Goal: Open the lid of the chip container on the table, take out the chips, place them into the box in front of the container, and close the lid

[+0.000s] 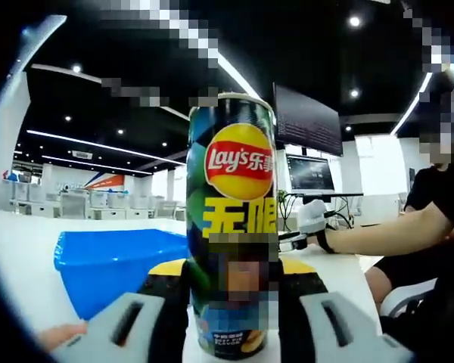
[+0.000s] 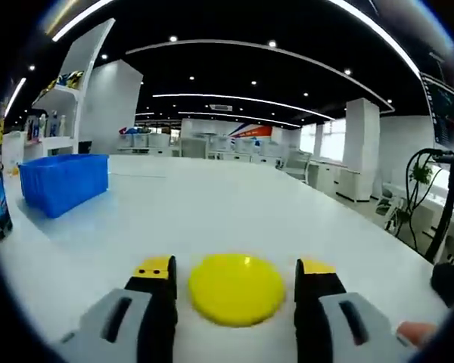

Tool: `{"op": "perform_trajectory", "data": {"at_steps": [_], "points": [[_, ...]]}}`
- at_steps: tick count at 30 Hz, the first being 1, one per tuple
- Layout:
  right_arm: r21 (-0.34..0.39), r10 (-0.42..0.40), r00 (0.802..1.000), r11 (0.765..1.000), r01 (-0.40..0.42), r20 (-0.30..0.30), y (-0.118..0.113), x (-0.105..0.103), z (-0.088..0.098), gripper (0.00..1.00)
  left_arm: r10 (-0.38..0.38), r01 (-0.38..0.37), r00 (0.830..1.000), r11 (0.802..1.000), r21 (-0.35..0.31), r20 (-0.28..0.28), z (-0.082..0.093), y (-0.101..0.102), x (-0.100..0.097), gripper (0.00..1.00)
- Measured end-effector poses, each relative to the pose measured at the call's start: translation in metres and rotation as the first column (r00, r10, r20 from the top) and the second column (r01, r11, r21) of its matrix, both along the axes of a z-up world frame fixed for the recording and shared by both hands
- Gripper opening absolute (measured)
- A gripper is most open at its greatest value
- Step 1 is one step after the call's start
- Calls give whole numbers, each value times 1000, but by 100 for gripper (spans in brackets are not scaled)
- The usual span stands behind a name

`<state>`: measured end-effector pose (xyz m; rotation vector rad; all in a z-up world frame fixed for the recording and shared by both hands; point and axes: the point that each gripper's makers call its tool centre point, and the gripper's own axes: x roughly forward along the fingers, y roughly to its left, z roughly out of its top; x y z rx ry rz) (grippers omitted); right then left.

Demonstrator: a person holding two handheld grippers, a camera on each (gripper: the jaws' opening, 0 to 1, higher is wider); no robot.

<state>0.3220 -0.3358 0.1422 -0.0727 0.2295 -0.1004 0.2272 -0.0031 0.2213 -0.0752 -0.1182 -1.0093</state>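
While the white tabletop (image 2: 234,212) spreads wide in the right gripper view, the left gripper view shows little of it behind the chip container (image 1: 232,227), the landmark here. Beside the container, just behind it, sits the blue box (image 1: 110,265); its near corner is cut off by the left hand-held gripper (image 1: 232,318). The right gripper view shows that box (image 2: 63,180) whole, with a sliver of the container at the frame edge, too cropped to read. The container stands upright with its top open, its lower label blurred by a mosaic patch. The left hand-held gripper's jaws close against the container's lower sides, holding it. Well apart from the container, the yellow lid (image 2: 236,289) lies flat on the tabletop between the spread jaws of the right hand-held gripper (image 2: 236,291), which touch nothing.
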Motion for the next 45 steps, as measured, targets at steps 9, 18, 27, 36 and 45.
{"op": "perform_trajectory", "data": {"at_steps": [9,18,27,36,45], "points": [[16,22,1000,1000,-22,-1,5,-1,-1,48,3,-3,1000,1000,1,5,0,0,0,45],[12,27,999,1000,-27,-17,5,-4,-2,46,5,-5,1000,1000,2,7,0,0,0,45],[86,60,994,994,-68,95,25,-7,52,46,5,-5,1000,1000,2,9,0,0,0,45],[-31,461,817,876,-482,346,183,-38,253,46,7,-7,1000,1000,2,11,0,-1,0,45],[-115,787,577,608,-786,218,336,-99,259,46,9,-9,1000,1000,4,15,0,0,0,45]]}}
